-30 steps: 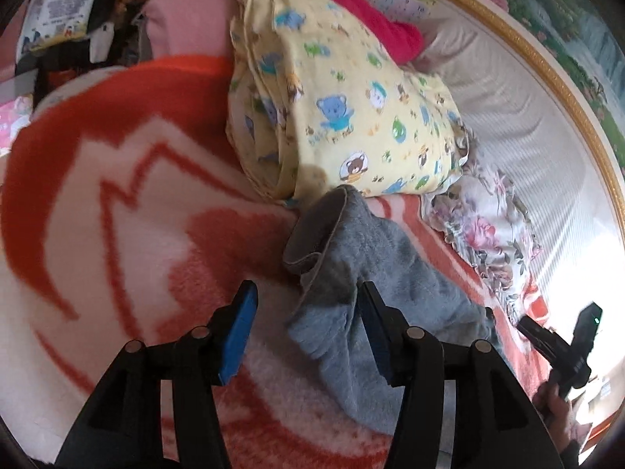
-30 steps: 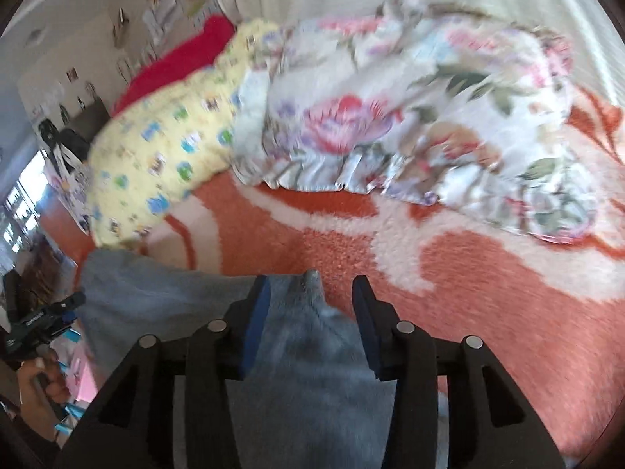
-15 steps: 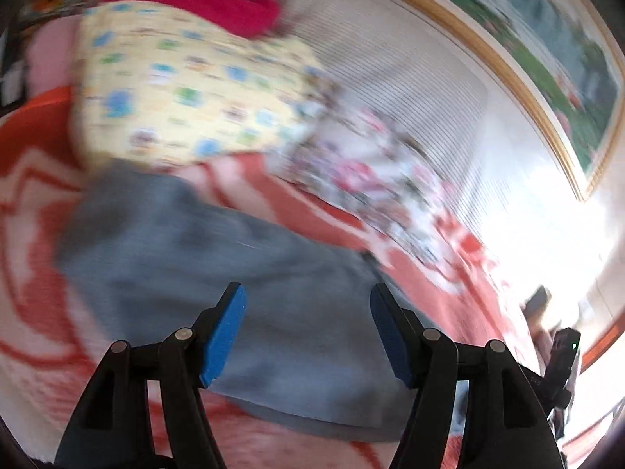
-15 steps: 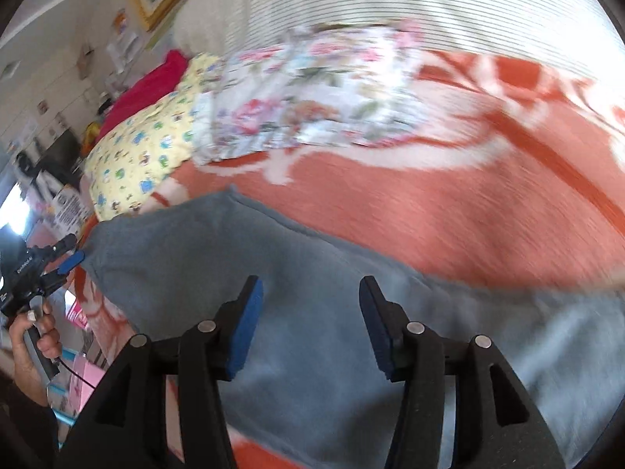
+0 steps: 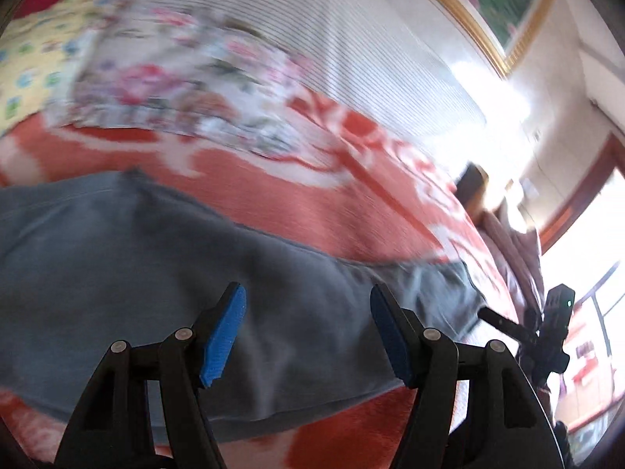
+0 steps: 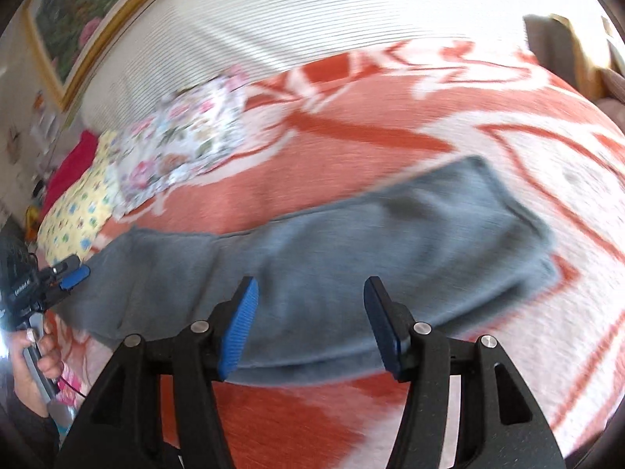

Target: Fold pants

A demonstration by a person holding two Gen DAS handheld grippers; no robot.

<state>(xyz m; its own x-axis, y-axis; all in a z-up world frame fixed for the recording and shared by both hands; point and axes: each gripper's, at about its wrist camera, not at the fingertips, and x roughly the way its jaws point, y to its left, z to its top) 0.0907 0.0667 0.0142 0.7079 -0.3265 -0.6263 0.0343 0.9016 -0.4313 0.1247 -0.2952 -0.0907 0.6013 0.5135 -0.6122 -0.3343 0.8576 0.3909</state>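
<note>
Grey pants lie stretched out flat along the orange and white blanket. In the right wrist view the pants run from lower left to a leg end at the right. My left gripper is open and empty, hovering above the pants. My right gripper is open and empty, above the near edge of the pants. The left gripper also shows in the right wrist view by the far left end of the pants. The right gripper shows in the left wrist view at the right.
A floral pillow and a yellow printed pillow lie at the back of the bed against a striped white headboard. They also show in the right wrist view, floral and yellow. A window glares at right.
The pants went from bunched to spread flat along the blanket. Both grippers let go, opened wider and pulled back above the cloth, and both views swung toward the bed's right side.
</note>
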